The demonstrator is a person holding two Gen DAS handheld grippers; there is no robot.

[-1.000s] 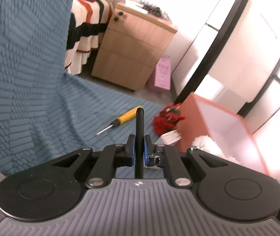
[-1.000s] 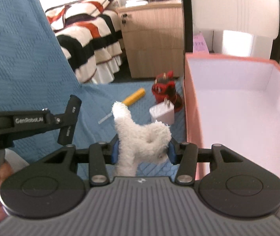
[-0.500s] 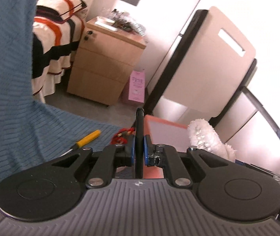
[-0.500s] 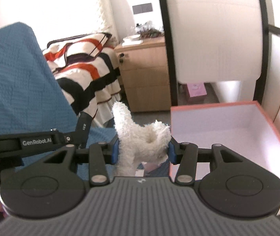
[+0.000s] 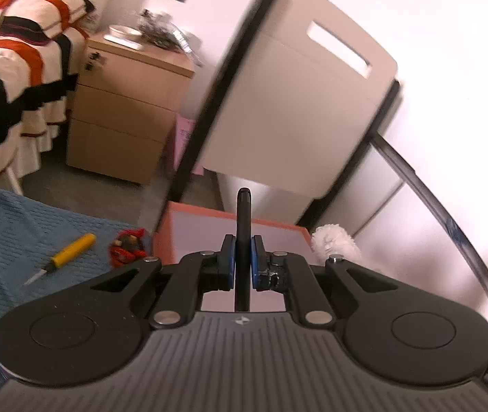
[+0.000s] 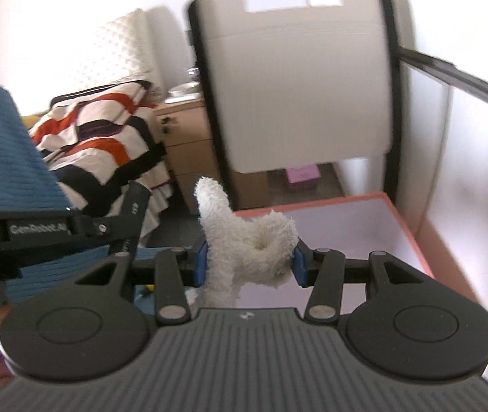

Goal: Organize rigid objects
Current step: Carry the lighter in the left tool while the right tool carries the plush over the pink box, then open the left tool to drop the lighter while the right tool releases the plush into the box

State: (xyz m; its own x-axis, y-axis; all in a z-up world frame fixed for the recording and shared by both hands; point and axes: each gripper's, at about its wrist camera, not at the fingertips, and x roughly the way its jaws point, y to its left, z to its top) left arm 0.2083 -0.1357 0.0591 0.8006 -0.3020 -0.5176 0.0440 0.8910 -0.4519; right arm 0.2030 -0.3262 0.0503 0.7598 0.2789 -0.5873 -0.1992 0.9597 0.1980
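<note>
Fluffy white plush toy [image 6: 244, 240] sits squeezed between the blue pads of the right gripper [image 6: 248, 261], above the near edge of the salmon-pink open box [image 6: 412, 237]. Beside that box's left wall, the left gripper [image 5: 243, 263] is clamped on a slim black bar [image 5: 243, 226], with the yellow-handled screwdriver [image 5: 67, 250] and small red toy [image 5: 129, 243] lying left of the box on the blue knitted blanket [image 5: 14, 226].

The left gripper's [image 5: 243, 261] black tool [image 5: 243, 219] is hidden below its pads; the screwdriver's [image 5: 62, 253] tip blurs; the pink box's [image 6: 405, 223] near end sits behind the right gripper [image 6: 249, 262]
</note>
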